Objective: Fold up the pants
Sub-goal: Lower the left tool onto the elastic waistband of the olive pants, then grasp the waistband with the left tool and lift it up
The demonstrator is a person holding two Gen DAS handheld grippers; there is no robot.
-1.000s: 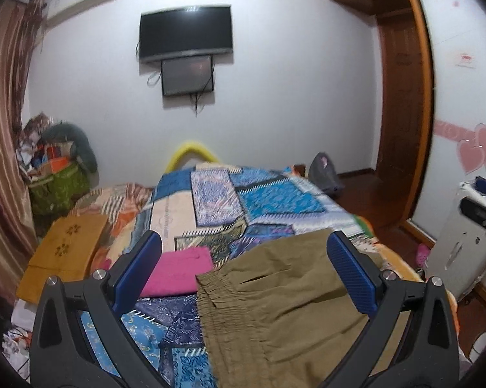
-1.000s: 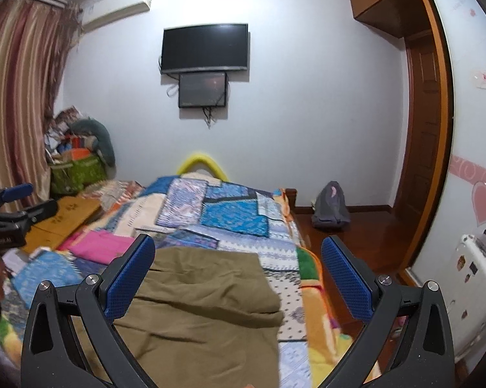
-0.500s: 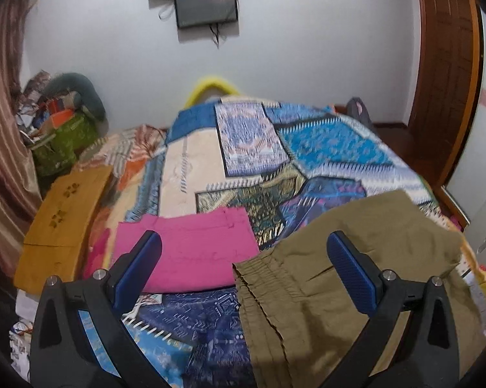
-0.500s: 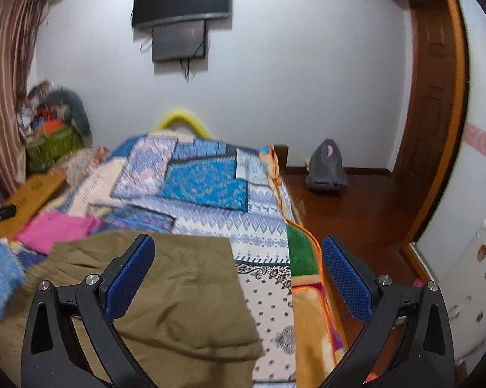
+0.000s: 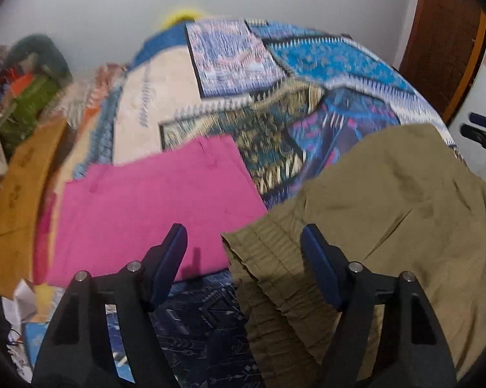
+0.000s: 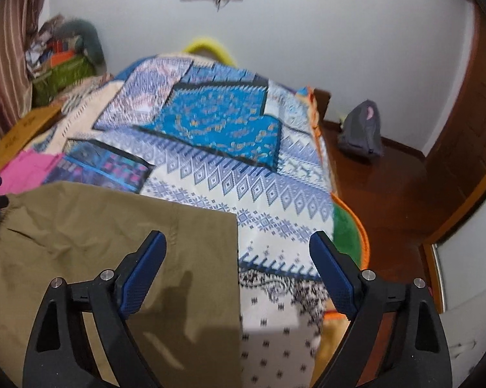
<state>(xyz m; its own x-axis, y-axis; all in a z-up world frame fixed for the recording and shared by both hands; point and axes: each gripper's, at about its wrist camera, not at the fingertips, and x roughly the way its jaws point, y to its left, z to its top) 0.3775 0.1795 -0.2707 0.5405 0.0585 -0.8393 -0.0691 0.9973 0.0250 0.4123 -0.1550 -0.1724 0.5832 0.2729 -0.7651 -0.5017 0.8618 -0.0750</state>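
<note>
Olive pants (image 5: 388, 200) lie flat on the patchwork bedspread (image 5: 230, 58). Their gathered elastic waistband (image 5: 269, 278) runs down the left wrist view. My left gripper (image 5: 243, 236) hangs just over the waistband's far corner. Its jaws are closing and the pads are not pressing on the cloth. In the right wrist view the pants (image 6: 91, 242) fill the lower left. My right gripper (image 6: 238, 237) straddles their straight right edge, its jaws closing with the cloth below them, not pinched. The right gripper (image 5: 482, 132) also shows at the far right of the left view.
A folded pink garment (image 5: 146, 207) lies left of the pants. A wooden board (image 5: 20, 194) leans at the bed's left side beside a green bag (image 5: 33, 100). The bed's orange edge (image 6: 359, 236) drops to a wooden floor (image 6: 388, 187) with a grey backpack (image 6: 361, 132).
Both grippers have tipped down and come close to the pants, the wall and screens sliding out of view. Both pairs of jaws have narrowed a little.
</note>
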